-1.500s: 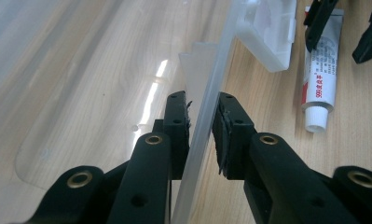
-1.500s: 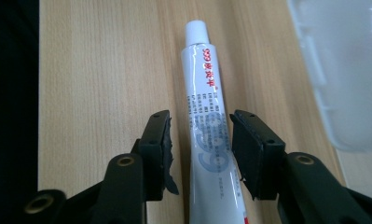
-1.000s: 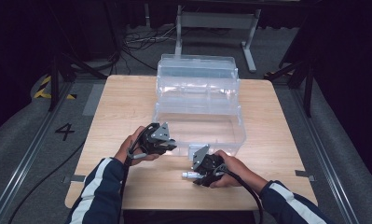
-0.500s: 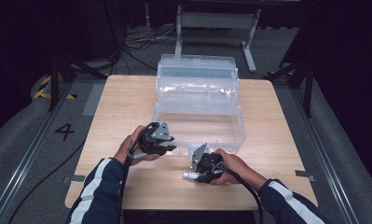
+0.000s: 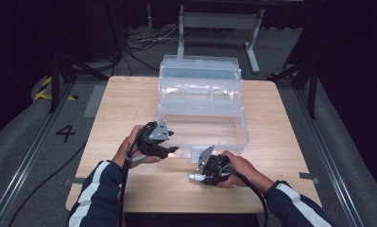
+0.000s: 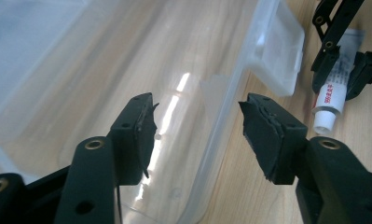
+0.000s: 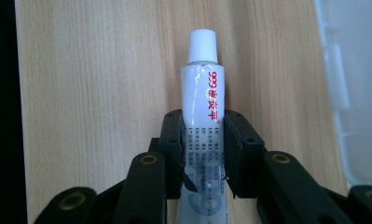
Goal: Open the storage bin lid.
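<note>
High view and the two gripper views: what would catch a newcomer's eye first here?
The clear plastic box standing open at mid-table dominates. Just in front of it, the right gripper clamps a white ointment tube with red print, cap pointing away from the hand. The left gripper has just been opening, its jaws astride the box's front wall without pressing on it.

The box stands on the bench, toward its far side. My left gripper is at the box's near left corner, with the front wall between its jaws. My right gripper is before the box, to the right, and the tube lies on the bench between its jaws, with the cap pointing left.
</note>
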`<move>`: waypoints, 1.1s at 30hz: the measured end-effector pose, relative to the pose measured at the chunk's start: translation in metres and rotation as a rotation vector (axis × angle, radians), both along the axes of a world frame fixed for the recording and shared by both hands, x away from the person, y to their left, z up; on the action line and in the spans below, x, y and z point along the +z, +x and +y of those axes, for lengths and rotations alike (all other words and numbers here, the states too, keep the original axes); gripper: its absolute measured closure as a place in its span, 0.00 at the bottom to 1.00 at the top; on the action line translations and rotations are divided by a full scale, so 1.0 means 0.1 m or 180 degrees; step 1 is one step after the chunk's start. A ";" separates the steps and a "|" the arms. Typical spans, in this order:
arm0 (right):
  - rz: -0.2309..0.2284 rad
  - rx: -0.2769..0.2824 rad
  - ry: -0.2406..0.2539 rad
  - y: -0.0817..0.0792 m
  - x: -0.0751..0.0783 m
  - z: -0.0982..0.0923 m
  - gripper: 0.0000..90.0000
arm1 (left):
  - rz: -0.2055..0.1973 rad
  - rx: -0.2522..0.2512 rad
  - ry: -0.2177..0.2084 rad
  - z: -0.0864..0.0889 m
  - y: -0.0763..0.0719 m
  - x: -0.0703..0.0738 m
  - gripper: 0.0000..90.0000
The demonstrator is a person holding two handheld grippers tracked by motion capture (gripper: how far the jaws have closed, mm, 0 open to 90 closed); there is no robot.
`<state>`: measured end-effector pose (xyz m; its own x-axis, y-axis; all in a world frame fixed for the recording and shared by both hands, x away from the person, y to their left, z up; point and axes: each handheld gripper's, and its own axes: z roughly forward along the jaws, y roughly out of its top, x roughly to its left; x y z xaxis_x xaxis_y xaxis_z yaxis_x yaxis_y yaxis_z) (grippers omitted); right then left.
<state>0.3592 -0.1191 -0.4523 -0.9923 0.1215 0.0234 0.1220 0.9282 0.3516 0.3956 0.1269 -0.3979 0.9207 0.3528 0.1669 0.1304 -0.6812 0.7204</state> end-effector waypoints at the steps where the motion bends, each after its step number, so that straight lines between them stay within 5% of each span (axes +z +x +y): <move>1: 0.0004 0.0007 0.0003 0.00 0.01 -0.02 0.79 | -0.0015 0.0033 -0.0036 0.01 -0.01 0.02 0.45; 11: -0.0038 -0.0052 0.0090 0.01 0.09 -0.18 0.79 | -0.0155 0.0304 -0.0218 0.16 -0.09 0.10 0.33; 21: -0.0098 -0.0052 0.0152 0.01 0.18 -0.33 0.79 | -0.0195 0.0506 -0.0239 0.42 -0.26 0.09 0.30; 33: -0.0129 -0.0077 0.0222 -0.01 0.26 -0.41 0.79 | 0.0059 0.0668 -0.0068 0.73 -0.34 -0.26 0.28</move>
